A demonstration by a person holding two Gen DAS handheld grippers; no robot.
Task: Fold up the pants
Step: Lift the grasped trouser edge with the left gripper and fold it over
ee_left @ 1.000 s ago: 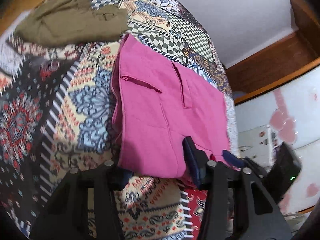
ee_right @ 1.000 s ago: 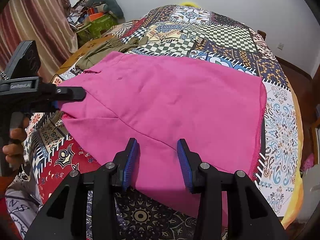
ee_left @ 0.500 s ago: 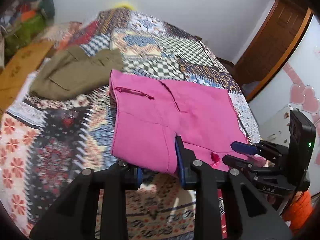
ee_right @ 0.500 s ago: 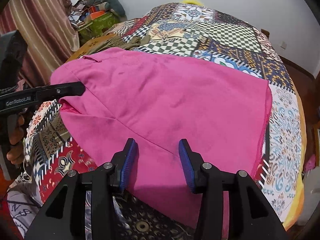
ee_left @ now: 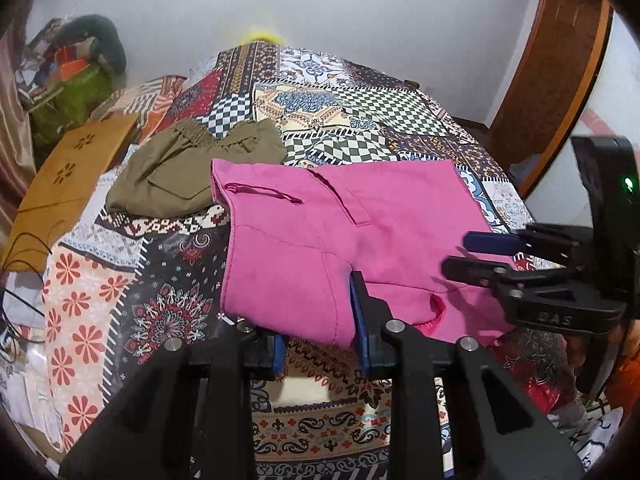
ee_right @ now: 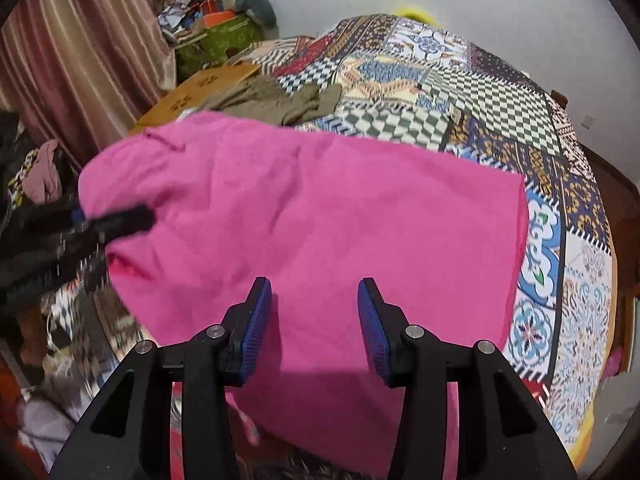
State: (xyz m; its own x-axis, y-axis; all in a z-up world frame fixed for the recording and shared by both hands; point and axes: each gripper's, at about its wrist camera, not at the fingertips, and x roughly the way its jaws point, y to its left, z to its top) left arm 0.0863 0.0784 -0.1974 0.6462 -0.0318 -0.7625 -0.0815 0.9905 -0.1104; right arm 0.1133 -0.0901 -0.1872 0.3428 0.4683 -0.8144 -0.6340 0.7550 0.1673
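Observation:
Folded pink pants (ee_left: pixel 320 240) lie on a patterned bedspread (ee_left: pixel 320 108); they also fill the right wrist view (ee_right: pixel 320 216). My left gripper (ee_left: pixel 320 344) straddles the pants' near edge, with cloth between its fingers and the jaws wide apart. My right gripper (ee_right: pixel 314 320) is open just above the pants' near part, with nothing in it. It shows in the left wrist view (ee_left: pixel 472 254) at the pants' right side. The left gripper appears blurred at the left of the right wrist view (ee_right: pixel 116 220), at the pants' left corner.
Folded olive pants (ee_left: pixel 192 168) lie behind the pink pants to the left. A tan cardboard box (ee_left: pixel 68 176) sits at the bed's left edge. Clutter and a green bag (ee_left: pixel 72 92) are piled in the far left corner. A wooden door frame (ee_left: pixel 552 80) stands at right.
The left gripper has swung and levelled out, so its view now takes in the whole bed. The pants' left corner has risen. The right gripper has barely moved.

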